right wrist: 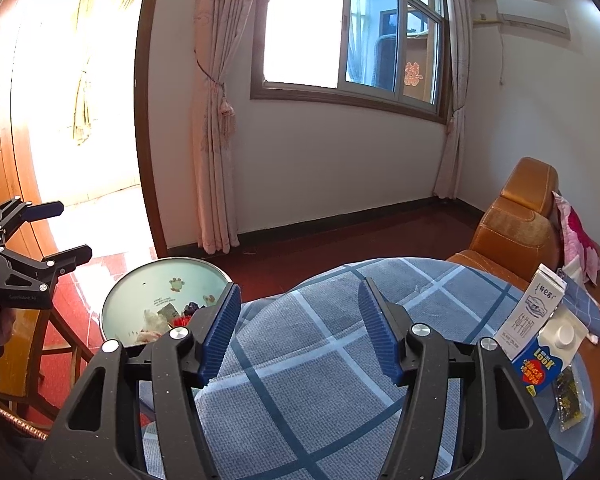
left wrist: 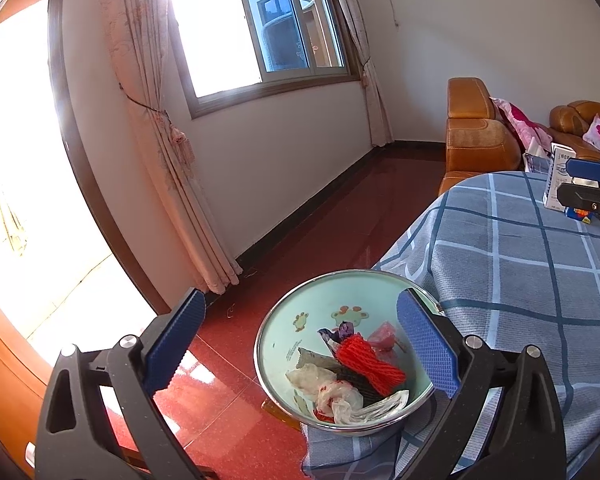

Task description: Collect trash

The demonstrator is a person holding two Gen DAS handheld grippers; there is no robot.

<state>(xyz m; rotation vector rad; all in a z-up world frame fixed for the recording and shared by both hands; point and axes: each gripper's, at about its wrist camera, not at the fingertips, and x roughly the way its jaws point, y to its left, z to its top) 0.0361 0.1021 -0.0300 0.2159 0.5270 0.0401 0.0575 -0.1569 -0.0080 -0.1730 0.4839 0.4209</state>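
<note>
Left gripper (left wrist: 300,344) gapes empty over the trash bowl (left wrist: 276,316); right gripper (right wrist: 298,336), half-open and empty, should square up on the milk carton (right wrist: 540,320) at the table's right edge.

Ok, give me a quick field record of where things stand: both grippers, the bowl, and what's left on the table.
left gripper: open, nothing between the fingers, over the bowl
right gripper: open, empty, over the checked tablecloth
bowl: beside the table edge, holds red netting, crumpled plastic and wrappers
left on table: upright carton, blue carton lying flat, small dark packet
contact: neither gripper touches anything
</note>
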